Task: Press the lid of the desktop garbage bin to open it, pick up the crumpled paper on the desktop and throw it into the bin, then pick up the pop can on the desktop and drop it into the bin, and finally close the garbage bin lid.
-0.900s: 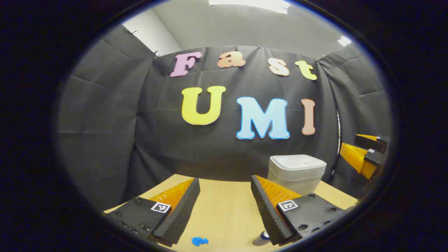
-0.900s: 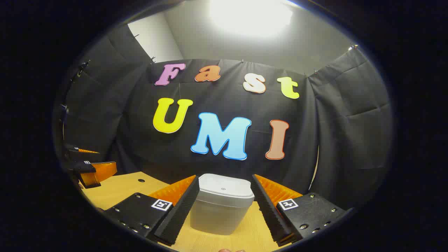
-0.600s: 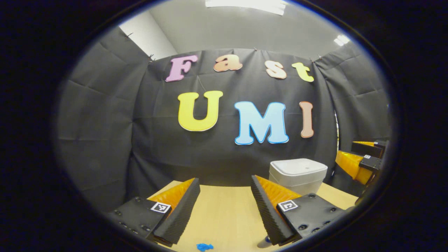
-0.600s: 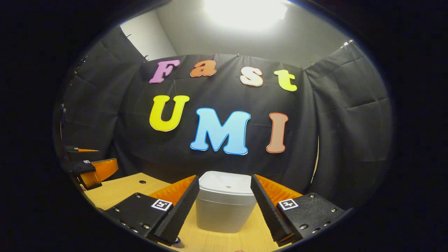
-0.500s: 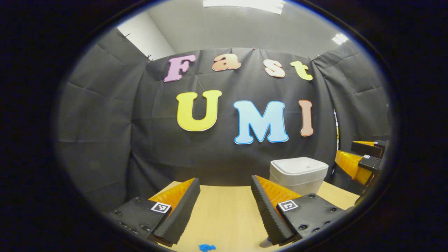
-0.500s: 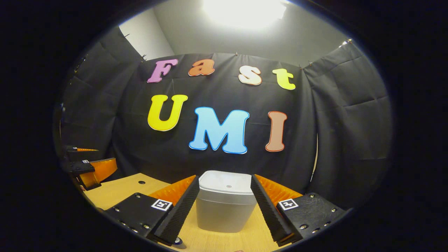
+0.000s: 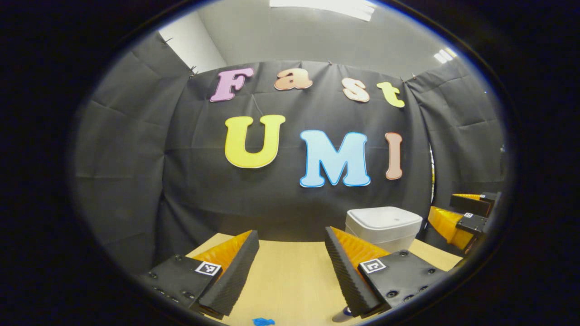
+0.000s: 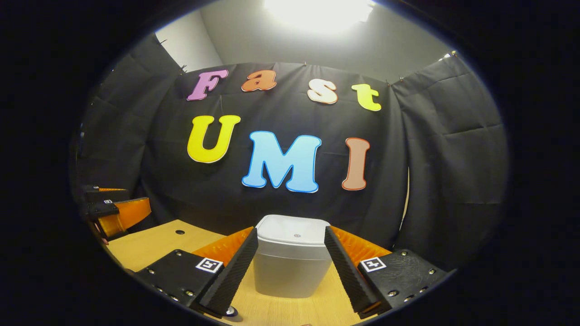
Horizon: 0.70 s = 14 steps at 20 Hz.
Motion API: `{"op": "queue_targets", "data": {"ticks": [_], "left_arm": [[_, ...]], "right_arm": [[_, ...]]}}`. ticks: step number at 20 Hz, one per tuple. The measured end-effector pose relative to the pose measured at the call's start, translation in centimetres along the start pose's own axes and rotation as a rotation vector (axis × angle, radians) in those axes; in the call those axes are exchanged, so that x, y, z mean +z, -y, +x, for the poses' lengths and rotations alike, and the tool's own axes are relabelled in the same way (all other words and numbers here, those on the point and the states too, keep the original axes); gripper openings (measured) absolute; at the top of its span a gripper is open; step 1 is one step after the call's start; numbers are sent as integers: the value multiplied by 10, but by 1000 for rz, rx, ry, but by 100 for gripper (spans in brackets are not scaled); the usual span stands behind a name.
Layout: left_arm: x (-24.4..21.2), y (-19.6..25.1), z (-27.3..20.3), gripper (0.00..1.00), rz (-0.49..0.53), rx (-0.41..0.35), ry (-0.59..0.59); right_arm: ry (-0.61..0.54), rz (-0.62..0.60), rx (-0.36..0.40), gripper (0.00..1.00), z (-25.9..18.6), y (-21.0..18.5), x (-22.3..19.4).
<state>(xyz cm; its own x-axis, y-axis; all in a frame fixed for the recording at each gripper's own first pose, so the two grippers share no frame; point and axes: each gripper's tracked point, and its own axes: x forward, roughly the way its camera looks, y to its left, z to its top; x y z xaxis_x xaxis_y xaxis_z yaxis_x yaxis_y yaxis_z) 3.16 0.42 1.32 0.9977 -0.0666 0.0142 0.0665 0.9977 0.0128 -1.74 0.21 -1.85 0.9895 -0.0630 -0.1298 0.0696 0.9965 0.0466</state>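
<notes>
Left gripper view: the left gripper (image 7: 290, 267) occupies the lower centre of the frame, its fingers (image 7: 233, 274) spread apart with nothing between them, above the pale wooden bench (image 7: 290, 276). The white garbage bin (image 7: 383, 226), lid closed, stands at the lower right of the frame, beyond the right-hand finger. A small blue crumpled paper (image 7: 263, 321) lies on the bench at the bottom edge, and part of the pop can (image 7: 342, 313) shows at the bottom edge beside the right-hand finger. The right gripper (image 7: 457, 217) appears at the far right edge.

Right gripper view: the right gripper (image 8: 290, 267) sits at the lower centre, fingers (image 8: 231, 271) apart and holding nothing. The garbage bin (image 8: 292, 262) is framed between them, farther off, lid closed. The left gripper (image 8: 113, 210) appears at the left edge, above the bench (image 8: 149, 244).
</notes>
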Motion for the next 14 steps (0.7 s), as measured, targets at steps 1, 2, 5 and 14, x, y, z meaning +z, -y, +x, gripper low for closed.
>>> {"op": "queue_targets", "data": {"ticks": [1,2,5,14], "left_arm": [[0,-1,1,96,8,0,1],[0,-1,2,96,16,-2,0],[-1,-1,3,96,13,11,4],[1,2,6,96,30,31,21]], "right_arm": [[-8,6,-5,94,-1,-1,-2],[-14,13,-11,94,-2,-1,-3],[-37,8,-18,93,-4,1,-6],[-63,73,3,61,-6,-11,-12]]}}
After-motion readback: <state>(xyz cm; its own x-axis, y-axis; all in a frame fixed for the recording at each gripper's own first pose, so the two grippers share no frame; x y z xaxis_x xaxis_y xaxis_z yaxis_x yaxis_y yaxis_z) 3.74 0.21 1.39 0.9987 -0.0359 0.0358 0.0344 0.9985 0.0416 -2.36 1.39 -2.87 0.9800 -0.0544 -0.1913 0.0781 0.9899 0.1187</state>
